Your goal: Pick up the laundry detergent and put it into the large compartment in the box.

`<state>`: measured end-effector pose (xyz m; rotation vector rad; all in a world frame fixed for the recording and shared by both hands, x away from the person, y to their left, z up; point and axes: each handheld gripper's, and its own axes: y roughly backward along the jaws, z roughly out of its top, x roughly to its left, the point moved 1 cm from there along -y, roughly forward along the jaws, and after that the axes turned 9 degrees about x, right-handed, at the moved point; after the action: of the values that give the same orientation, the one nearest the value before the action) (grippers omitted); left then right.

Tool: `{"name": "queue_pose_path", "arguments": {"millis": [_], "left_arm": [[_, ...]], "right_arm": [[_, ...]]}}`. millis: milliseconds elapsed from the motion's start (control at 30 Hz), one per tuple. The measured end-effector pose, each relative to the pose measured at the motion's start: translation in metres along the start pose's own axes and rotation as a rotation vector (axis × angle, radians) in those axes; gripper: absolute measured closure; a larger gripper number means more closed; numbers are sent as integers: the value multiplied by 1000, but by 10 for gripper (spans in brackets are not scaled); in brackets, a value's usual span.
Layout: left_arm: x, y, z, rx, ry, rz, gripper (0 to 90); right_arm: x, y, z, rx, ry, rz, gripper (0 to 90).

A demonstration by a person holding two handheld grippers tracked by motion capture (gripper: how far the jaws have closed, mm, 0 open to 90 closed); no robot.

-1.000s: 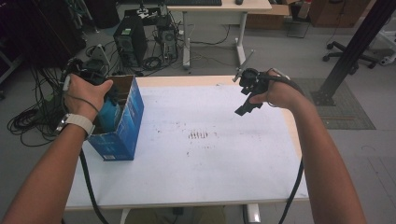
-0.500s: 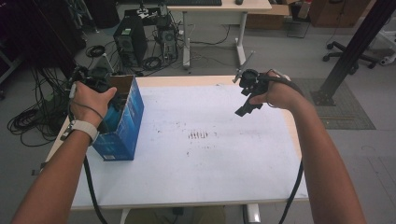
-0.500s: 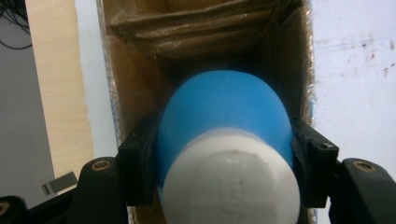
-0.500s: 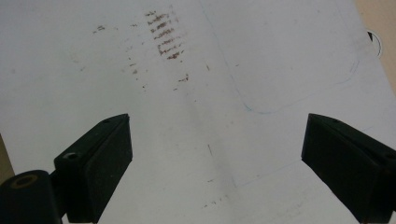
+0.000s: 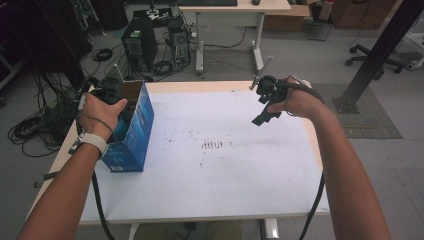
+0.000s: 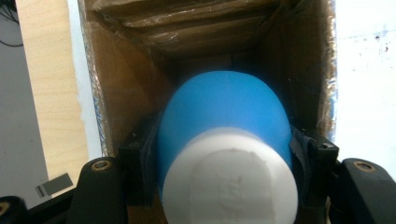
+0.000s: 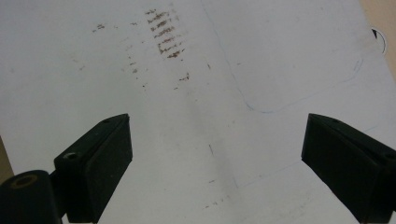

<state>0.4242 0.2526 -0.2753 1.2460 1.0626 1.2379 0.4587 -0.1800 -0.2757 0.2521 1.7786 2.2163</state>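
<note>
A blue bottle [image 6: 224,116] with a white cap [image 6: 229,179] is clamped between the jaws of the left gripper [image 6: 224,168], whose pads are pressed against its two sides just behind the cap. In the left gripper view the bottle is seen pointing down into the open mouth of a cardboard box [image 6: 140,93], its rounded blue body set between the brown inner walls. From the high view the box [image 5: 131,132] is shown to be blue on the outside, standing upright near the left edge of the white table [image 5: 225,170], with its top flaps open. The left gripper [image 5: 107,92] is held over that opening by the left hand [image 5: 100,112], on whose wrist a watch is worn. The right gripper [image 5: 265,102] is held in the air above the far right part of the table, well apart from the box. In the right gripper view its jaws are seen spread wide with nothing between them, above the bare white surface, on which a patch of small brown marks [image 7: 166,39] is visible.
</note>
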Motion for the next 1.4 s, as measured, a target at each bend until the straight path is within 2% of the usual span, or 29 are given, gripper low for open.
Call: {"name": "queue_pose_path", "arguments": {"millis": [200,767,1100,1200,1400], "left_arm": [[2,-9,-2,8,0,-6,372],[3,-10,1,4,-4,-9,369],[4,-10,1,26,-3,-18,360],[4,-10,1,15,-4,-17,362],[4,-10,1,17,-7,-21,333]], "right_arm": [[0,-1,0,1,2,0,87],[0,-3,0,5,1,5,87],[0,-4,-1,6,0,8,87],[0,-5,-1,8,0,9,87],[0,-6,-1,8,2,10,87]]}}
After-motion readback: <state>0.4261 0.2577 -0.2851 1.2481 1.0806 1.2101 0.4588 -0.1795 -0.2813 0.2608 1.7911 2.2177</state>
